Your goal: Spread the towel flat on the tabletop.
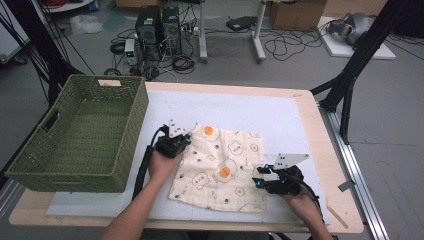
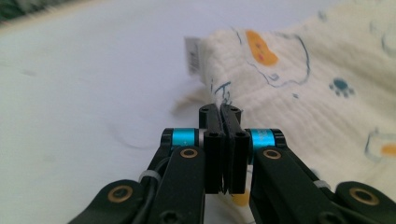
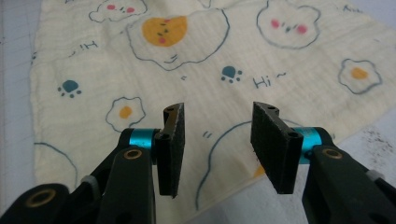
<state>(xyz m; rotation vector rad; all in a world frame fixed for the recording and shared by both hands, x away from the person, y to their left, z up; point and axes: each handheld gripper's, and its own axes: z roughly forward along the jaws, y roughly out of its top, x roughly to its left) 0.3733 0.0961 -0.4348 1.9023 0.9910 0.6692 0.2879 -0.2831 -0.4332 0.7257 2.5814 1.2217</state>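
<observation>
Pale wood edges the table point(image 1: 306, 107), whose top is covered by a white mat point(image 1: 240, 107). On the table's left end sits a green woven basket point(image 1: 80, 132), overhanging the near-left corner. Cream muslin cloth point(image 1: 220, 167) printed with fried eggs, bear faces and paw prints lies flat on the mat near the front middle, well apart from the basket, one corner pointing toward the far side. At that cloth's left edge, the left gripper point(image 1: 181, 142) is held low, and in the left gripper view its jaws point(image 2: 219, 112) are pressed together on the cloth's rim, just beside a small white label point(image 2: 192, 56). By the cloth's near-right corner, the right gripper point(image 1: 257, 179) hovers, and the right gripper view shows its jaws point(image 3: 217, 135) spread wide above the printed fabric, holding nothing.
</observation>
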